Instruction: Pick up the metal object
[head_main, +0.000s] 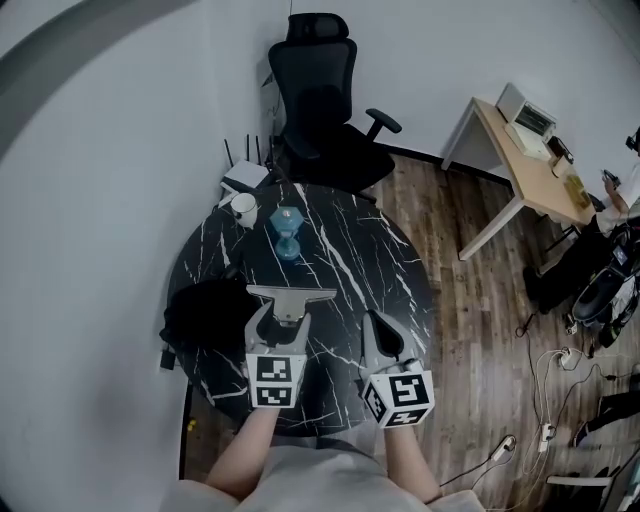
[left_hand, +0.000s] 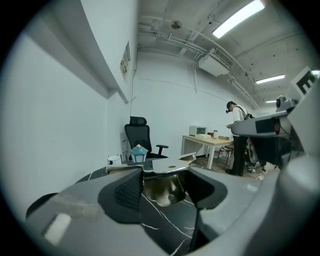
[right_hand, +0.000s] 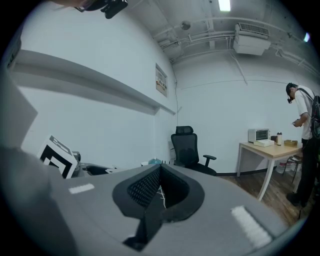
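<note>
While left gripper clamps metal object

Where the black marble table curves toward its near edge, the shiny object sits between the left jaws, pads pressing its sides. Beside it the right gripper, jaws together, empty.

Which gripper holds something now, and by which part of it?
The left gripper holds the shiny metal object by its rounded body below the flat rim; the right gripper is empty.
</note>
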